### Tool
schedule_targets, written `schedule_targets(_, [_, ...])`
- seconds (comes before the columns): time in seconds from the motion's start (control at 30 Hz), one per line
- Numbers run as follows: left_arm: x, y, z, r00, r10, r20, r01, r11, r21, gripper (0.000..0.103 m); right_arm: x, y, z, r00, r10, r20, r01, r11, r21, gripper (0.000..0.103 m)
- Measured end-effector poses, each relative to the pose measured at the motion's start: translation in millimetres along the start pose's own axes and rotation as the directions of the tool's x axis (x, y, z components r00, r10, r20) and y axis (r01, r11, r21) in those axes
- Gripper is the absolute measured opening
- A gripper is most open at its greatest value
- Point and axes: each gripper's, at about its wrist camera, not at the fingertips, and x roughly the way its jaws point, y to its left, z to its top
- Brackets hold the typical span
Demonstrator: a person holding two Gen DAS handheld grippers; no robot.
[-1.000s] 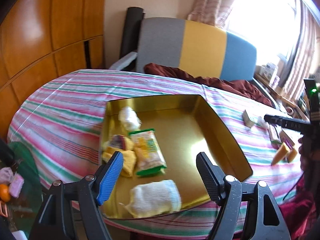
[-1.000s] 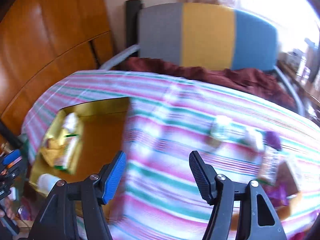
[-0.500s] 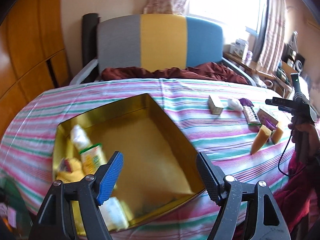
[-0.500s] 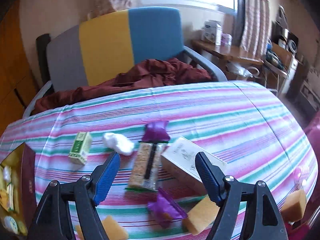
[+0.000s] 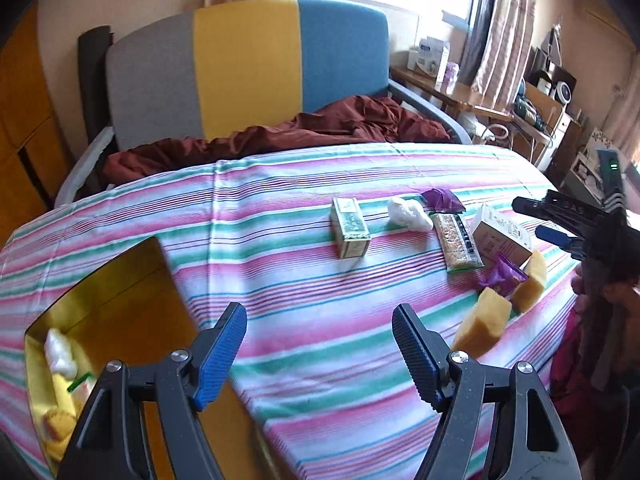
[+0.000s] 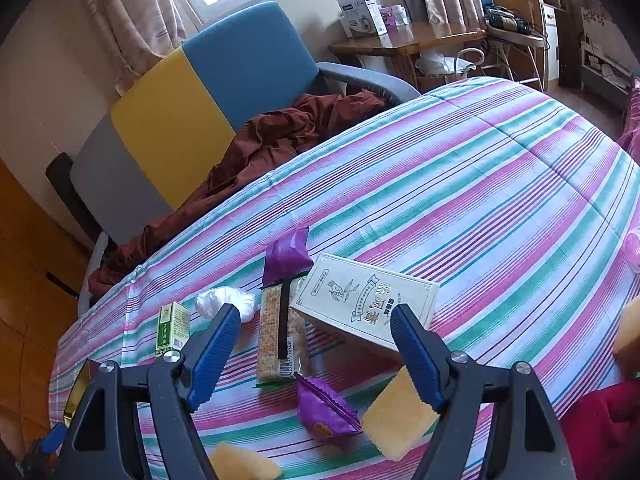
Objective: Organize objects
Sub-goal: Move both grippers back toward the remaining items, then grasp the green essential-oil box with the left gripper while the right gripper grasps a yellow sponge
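Note:
My left gripper [image 5: 320, 352] is open and empty over the striped cloth, just right of the gold tin [image 5: 132, 312], which holds a white wad and yellow snack packets. Beyond it lie a green box [image 5: 350, 228], a white wad [image 5: 408, 212], a cereal bar [image 5: 458, 242], a white box [image 5: 500, 240], purple packets [image 5: 505, 274] and yellow sponges [image 5: 484, 324]. My right gripper [image 6: 316, 344] hangs open above the cereal bar [image 6: 276, 336] and white box [image 6: 368, 300], gripping nothing. A purple packet [image 6: 326, 412] and a sponge [image 6: 396, 420] lie nearer.
A grey, yellow and blue chair [image 5: 248, 64] with a dark red cloth [image 5: 320, 128] stands behind the table. A wooden side table [image 6: 404, 40] with boxes is at the back right. The right-hand table edge [image 5: 552, 308] is close to the sponges.
My left gripper swung right, off the tin and onto the cloth. My right gripper swept right, rolled, and opened a little wider above the loose items.

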Motion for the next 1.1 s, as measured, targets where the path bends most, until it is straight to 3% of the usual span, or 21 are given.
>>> schedule_targets(0.37, [104.3,-13.4,52.5,0.990,-0.014,-0.141,0.011,1.000,-0.021,0.076,-1.3,-3.8,2.6,0.998,0.067,-0.011,-0.067,0.998,0.017,0.079])
schedule_targets(0.7, [172.1,-31.7,83.6,0.986,0.050,-0.161,-0.040,0.997,0.064,0.076,4.0,1.1,0.1,0.993,0.105,-0.048,-0.105,0.994,0.003,0.079])
schedule_targets(0.77, [187.0,-34.5,84.3,0.980,0.083,-0.180,-0.067,0.993,0.094,0.062,4.1,0.2,0.6,0.993,0.108,-0.048,-0.107,0.994,0.007,0.079])
schedule_targets(0.8, [193.4,-34.1,83.6,0.977,0.086,-0.197,-0.069,0.993,0.095,0.045,3.9,-1.0,1.0,0.993,0.109,-0.046,-0.108,0.994,0.012,0.079])
schedule_targets(0.9, [194.4,-30.9,81.5,0.981,0.075,-0.181,-0.064,0.996,0.067,0.031,3.0,-5.9,2.9,0.994,0.102,-0.036,-0.101,0.994,0.029,0.079])
schedule_targets(1.1, [178.4,-34.6,63.3,0.981,0.079,-0.176,-0.066,0.995,0.081,0.031,-2.4,-23.0,9.1,0.996,0.086,0.004,-0.086,0.991,0.100,0.079])
